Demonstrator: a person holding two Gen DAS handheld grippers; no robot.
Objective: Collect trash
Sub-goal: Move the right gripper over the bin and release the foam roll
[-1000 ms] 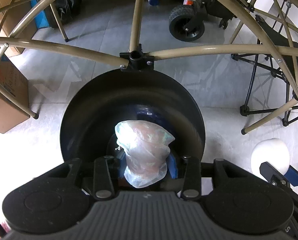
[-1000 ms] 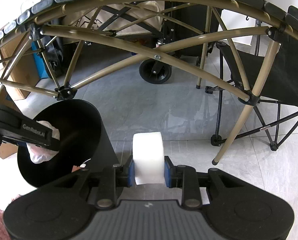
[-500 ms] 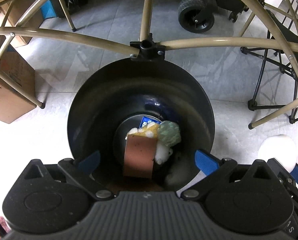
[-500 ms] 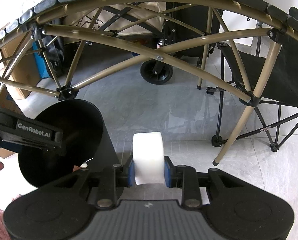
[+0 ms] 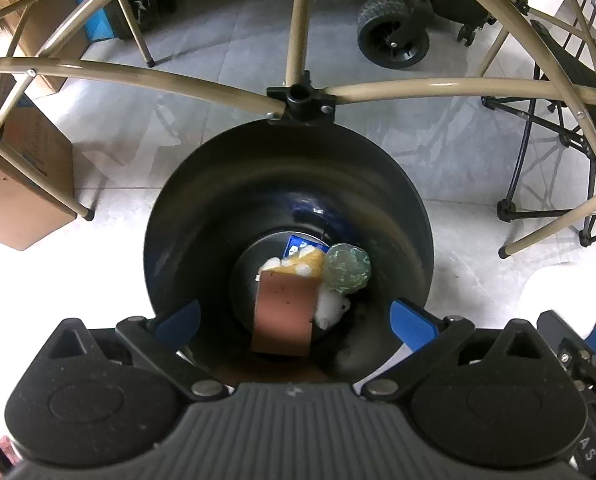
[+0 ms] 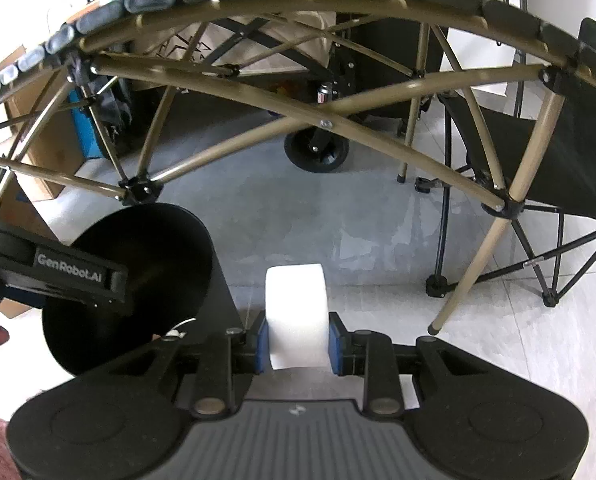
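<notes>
The white roll (image 6: 295, 312), apparently tissue, is gripped between the blue pads of the right gripper (image 6: 296, 346), its flat ends pressed against the pads and its round axis running across, from finger to finger. The black trash bin (image 6: 137, 280) is seen to the left of this gripper and slightly ahead, its open mouth tilted toward the camera, so the coming move is judged to be a leftward carry until the roll hangs over the rim.

The left gripper (image 5: 293, 320) is held directly above the bin (image 5: 289, 168) with its fingers spread wide and nothing between them; its blue tips stand at the near rim on either side. Inside, at the bottom, trash is already collected: a brown cardboard piece (image 5: 283, 316), a crumpled greenish plastic bag (image 5: 346, 268), white scraps (image 5: 330, 308) and a yellow bit (its kind cannot be told).

The left gripper body overhangs the left part of the mouth in the right wrist view, so a collision could be risked unless it is drawn aside. The bin stands on the tiled floor (image 6: 378, 232) beneath the tan folding frame (image 5: 177, 80).
</notes>
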